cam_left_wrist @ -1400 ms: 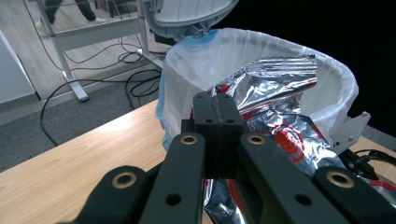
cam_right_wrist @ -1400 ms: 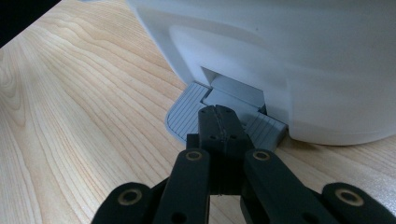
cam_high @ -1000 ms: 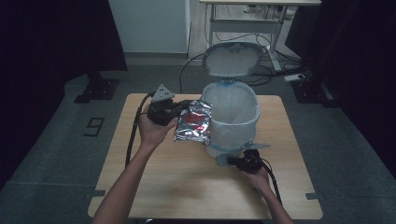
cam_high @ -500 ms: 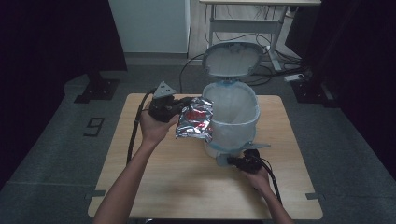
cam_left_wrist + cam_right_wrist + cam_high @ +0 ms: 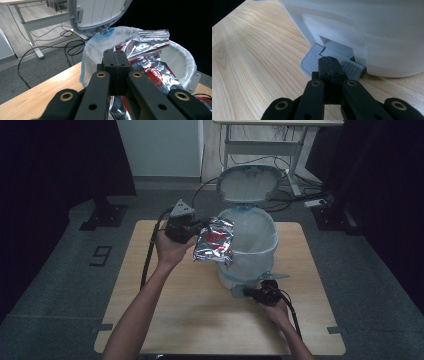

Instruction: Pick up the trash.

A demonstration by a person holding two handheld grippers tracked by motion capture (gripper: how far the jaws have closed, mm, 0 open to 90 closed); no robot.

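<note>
One pedal bin (image 5: 248, 251) lid up on one table (image 5: 165, 320), one foil packet (image 5: 215, 240) clamped in left gripper (image 5: 197, 234) at rim, right gripper (image 5: 247, 294) jaws together, pressing one pedal (image 5: 332, 58).

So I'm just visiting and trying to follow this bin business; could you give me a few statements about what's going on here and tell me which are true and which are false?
1. The bin's lid stands open. True.
2. The left gripper is empty. False: its jaws are shut on a crinkled silver foil bag.
3. The foil bag is at the rim of the bin, which is lined with a white bag. True.
4. The right gripper is lifting the lid by hand. False: its shut jaws press on the grey foot pedal at the bin's base.
5. The bin stands on the floor. False: it stands on the wooden table.
</note>
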